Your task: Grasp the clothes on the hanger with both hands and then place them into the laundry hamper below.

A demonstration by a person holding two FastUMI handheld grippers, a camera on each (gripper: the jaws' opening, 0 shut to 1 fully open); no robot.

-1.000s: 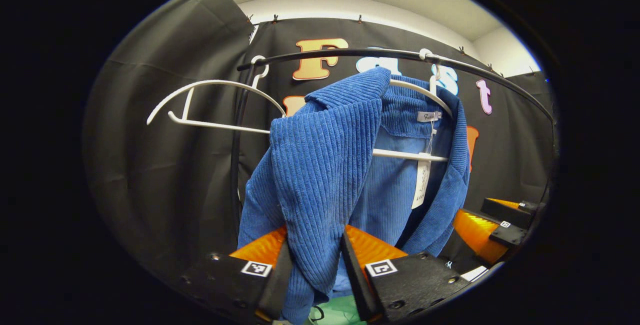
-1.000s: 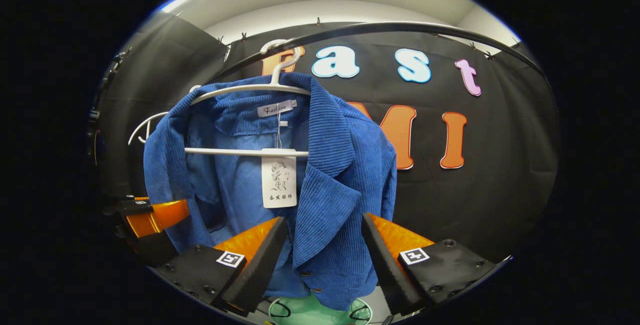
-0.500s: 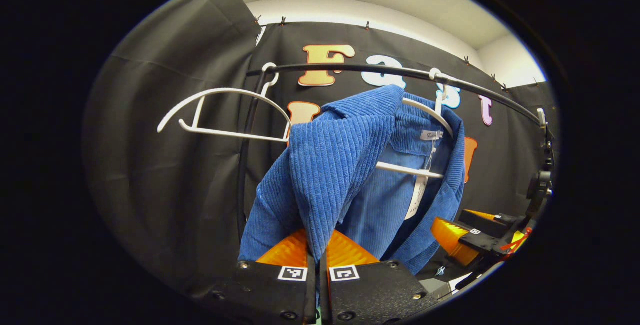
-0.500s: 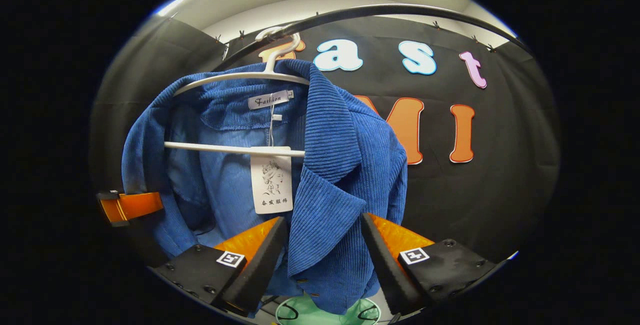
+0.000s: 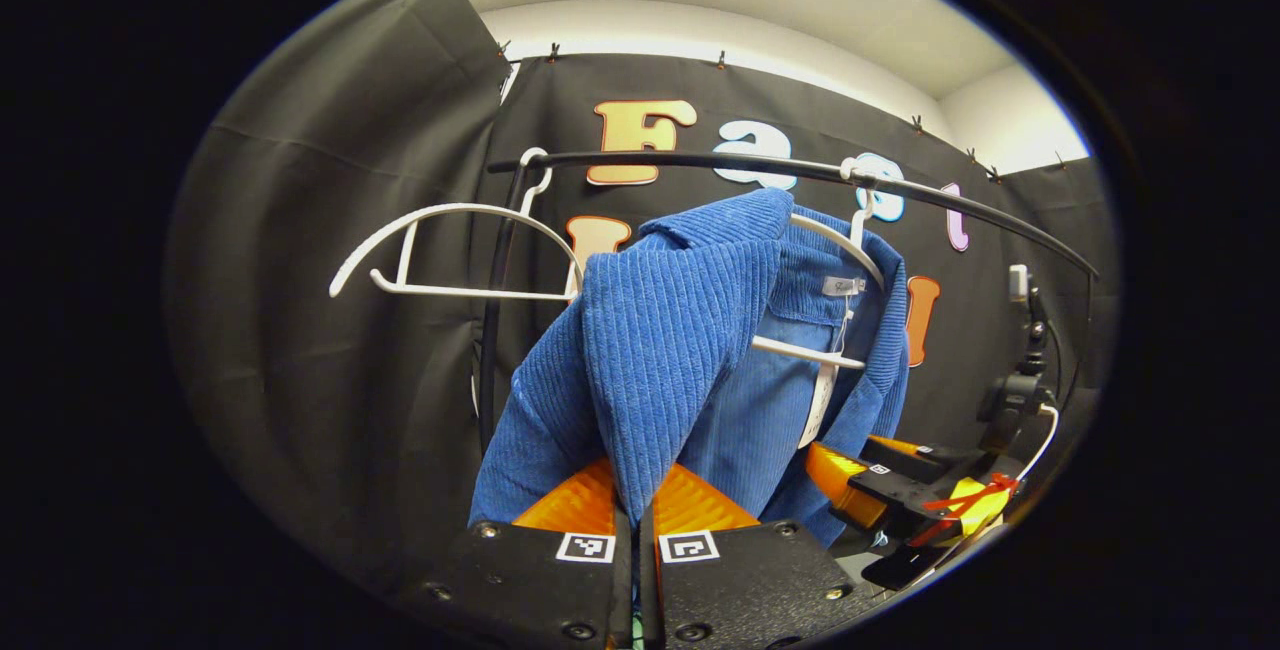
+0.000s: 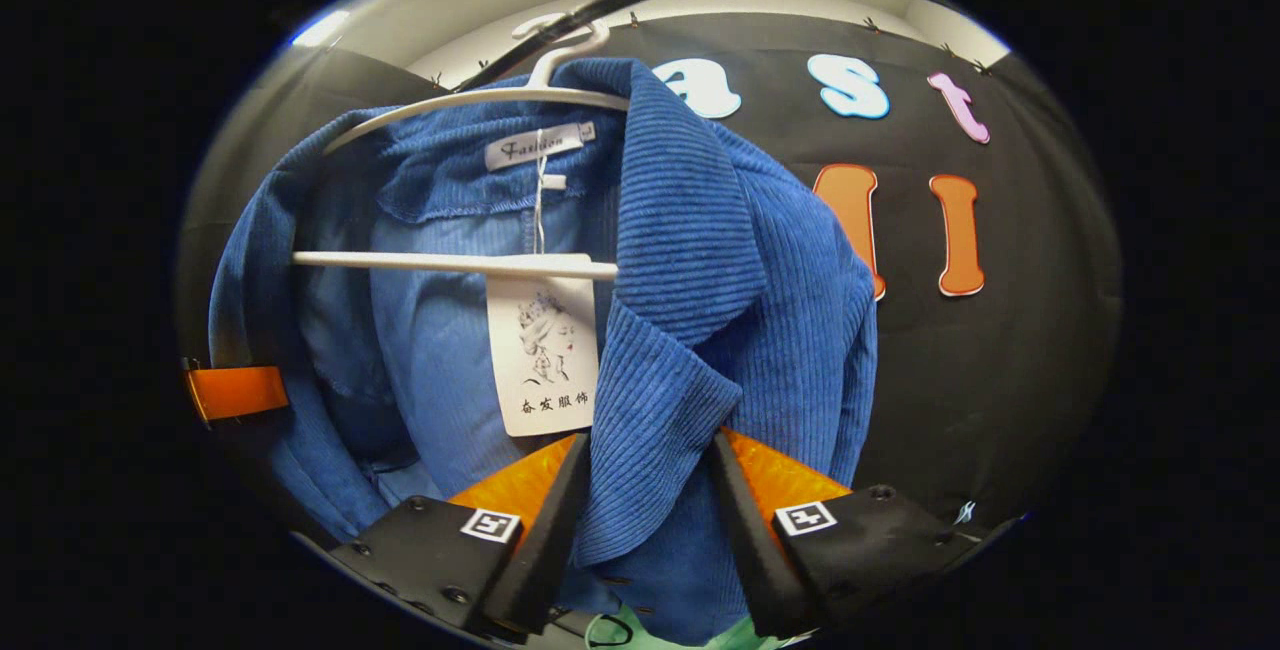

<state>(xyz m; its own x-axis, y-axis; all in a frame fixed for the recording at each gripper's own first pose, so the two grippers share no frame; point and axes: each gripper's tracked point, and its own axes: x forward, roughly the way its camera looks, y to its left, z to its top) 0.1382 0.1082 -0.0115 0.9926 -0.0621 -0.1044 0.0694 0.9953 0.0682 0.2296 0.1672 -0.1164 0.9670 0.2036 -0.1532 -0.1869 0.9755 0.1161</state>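
While left tongs (image 5: 636,530) stay clamped, jacket (image 6: 700,260) nearer

Blue corduroy jacket (image 6: 700,260) draped open on white hanger (image 6: 450,265), hung from rail.

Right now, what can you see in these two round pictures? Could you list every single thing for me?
Blue corduroy jacket: one, hanging on a hanger from the rail.
White plastic hanger carrying the jacket: one, hooked on the rail.
Empty white plastic hanger: one, beside the jacket on the rail.
Black metal rail: one, curving overhead.
White paper tag: one, dangling inside the jacket.
Green hamper: a sliver, below the jacket.
Left gripper: shut on the jacket's front edge.
Right gripper: open, fingers either side of the other front edge.
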